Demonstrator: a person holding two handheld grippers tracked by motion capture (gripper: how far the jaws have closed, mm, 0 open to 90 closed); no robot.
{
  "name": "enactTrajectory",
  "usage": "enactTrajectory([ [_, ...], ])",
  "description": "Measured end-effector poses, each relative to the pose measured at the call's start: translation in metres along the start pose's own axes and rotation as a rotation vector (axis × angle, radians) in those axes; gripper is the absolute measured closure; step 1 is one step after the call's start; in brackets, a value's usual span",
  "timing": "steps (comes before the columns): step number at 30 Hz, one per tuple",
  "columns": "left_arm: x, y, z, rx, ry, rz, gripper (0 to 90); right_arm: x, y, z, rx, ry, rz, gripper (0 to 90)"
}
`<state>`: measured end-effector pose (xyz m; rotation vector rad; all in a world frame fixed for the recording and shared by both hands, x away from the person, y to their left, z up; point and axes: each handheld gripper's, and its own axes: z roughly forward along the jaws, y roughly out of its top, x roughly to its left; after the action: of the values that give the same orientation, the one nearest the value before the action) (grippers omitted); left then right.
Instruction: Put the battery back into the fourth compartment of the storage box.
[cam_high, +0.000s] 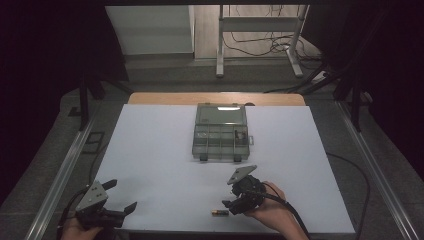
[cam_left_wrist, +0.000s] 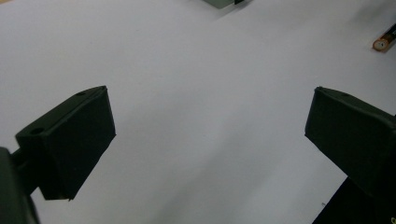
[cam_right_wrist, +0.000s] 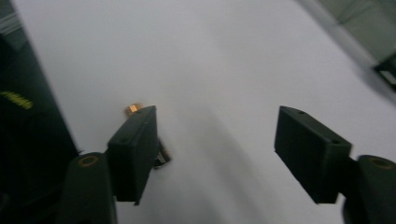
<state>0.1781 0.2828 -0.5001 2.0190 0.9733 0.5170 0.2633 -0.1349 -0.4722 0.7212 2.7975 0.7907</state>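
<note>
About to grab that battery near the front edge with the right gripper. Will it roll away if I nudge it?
Probably. The battery is a small cylinder lying on its side on the smooth white table, so a nudge across its length could roll it. It looks rigid. The right gripper stands open beside it.

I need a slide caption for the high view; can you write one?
Two open handheld grippers, left gripper and right gripper, over a white table with a compartment box and a battery.

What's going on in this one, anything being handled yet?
Not yet. A person holds a gripper in each hand at a white table. The right gripper, jaws open, sits just beside a small battery near the front edge without gripping it. The left gripper is open over bare table at the front left. A clear compartment box lies open farther back.
</note>
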Motion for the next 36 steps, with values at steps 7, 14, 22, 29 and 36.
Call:
enactTrajectory([
  [7,0.000,0.000,0.000,0.000,-0.001,0.000,2.3,0.014,0.002,0.014,0.054,0.079,-0.066,50.4],
  [14,0.000,0.000,0.000,0.000,-0.001,0.004,2.3,0.027,0.001,0.027,0.108,0.113,-0.156,64.3],
  [22,-0.001,0.000,0.000,0.003,0.001,0.008,2.3,0.031,0.000,0.037,0.155,0.111,-0.194,76.3],
  [29,-0.001,0.000,0.001,0.006,0.002,0.009,2.3,0.028,0.000,0.030,0.101,0.081,-0.173,76.3],
  [36,-0.001,0.000,0.001,0.007,0.003,0.008,2.4,0.020,0.000,0.022,0.072,0.066,-0.146,76.4],
])
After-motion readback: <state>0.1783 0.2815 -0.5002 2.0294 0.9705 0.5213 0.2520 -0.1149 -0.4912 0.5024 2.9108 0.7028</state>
